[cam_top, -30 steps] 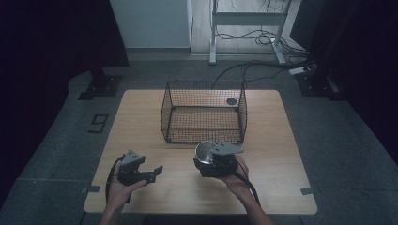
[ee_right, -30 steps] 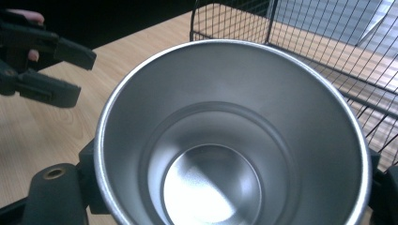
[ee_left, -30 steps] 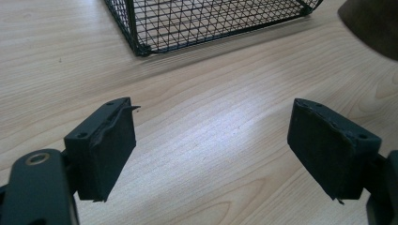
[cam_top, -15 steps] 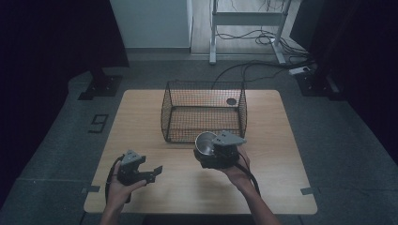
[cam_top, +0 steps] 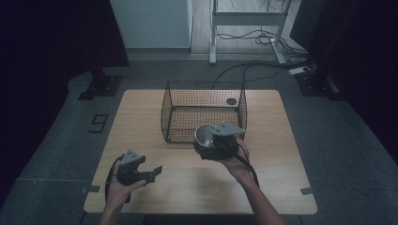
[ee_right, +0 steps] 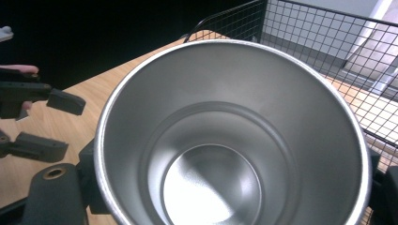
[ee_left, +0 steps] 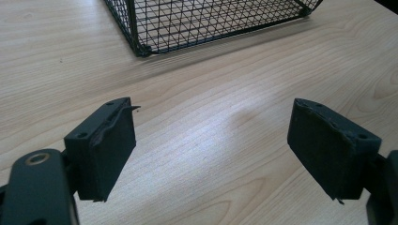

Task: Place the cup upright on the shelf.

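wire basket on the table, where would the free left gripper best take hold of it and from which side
Judging by its shape, the top rim wire of the black wire mesh basket: it is open-topped and upright, with thin walls. The open left gripper could come from above onto the near-left wall, one jaw inside, one outside. The right gripper holds the shiny steel cup.

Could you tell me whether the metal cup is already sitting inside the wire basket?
No, the metal cup is clamped in the right gripper in front of the wire basket, outside its near wall.
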`<state>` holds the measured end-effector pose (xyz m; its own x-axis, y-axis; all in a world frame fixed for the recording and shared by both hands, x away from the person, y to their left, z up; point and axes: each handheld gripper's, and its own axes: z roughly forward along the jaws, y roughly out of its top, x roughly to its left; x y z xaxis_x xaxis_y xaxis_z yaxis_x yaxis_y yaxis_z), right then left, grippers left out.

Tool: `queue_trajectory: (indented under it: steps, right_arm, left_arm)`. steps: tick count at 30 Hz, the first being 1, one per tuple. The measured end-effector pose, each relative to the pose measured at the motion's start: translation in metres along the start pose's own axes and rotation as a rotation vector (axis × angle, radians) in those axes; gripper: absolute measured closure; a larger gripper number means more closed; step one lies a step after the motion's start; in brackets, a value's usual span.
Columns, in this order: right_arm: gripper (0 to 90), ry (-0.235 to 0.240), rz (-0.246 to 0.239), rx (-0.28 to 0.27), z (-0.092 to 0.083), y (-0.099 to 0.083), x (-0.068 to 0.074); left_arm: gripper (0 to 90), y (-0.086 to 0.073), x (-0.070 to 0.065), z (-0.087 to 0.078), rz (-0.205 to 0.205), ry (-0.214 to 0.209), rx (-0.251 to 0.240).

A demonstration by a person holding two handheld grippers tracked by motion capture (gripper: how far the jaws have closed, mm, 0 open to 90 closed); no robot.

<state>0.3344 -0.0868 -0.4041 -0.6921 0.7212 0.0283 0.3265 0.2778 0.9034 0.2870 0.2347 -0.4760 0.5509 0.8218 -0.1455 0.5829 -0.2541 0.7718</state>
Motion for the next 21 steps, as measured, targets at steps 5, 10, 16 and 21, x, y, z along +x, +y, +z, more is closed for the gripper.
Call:
queue_trajectory:
  steps: [5,10,16,21]
  right_arm:
    - [18.1,-0.008,0.007,0.006,0.005,0.006,-0.006]
    - [18.2,-0.015,0.013,0.009,0.007,0.012,-0.010]
    - [18.1,-0.021,0.020,0.010,0.010,0.017,-0.014]
    - [18.1,-0.025,0.026,0.012,0.012,0.021,-0.017]
  left_arm:
    - [16.0,0.000,0.001,-0.001,-0.004,0.000,0.000]
    - [15.9,0.000,0.001,0.000,-0.004,-0.002,-0.001]
    - [16.0,0.000,0.001,0.000,-0.005,-0.002,0.000]
    - [16.0,0.000,0.001,0.000,-0.002,-0.006,0.002]
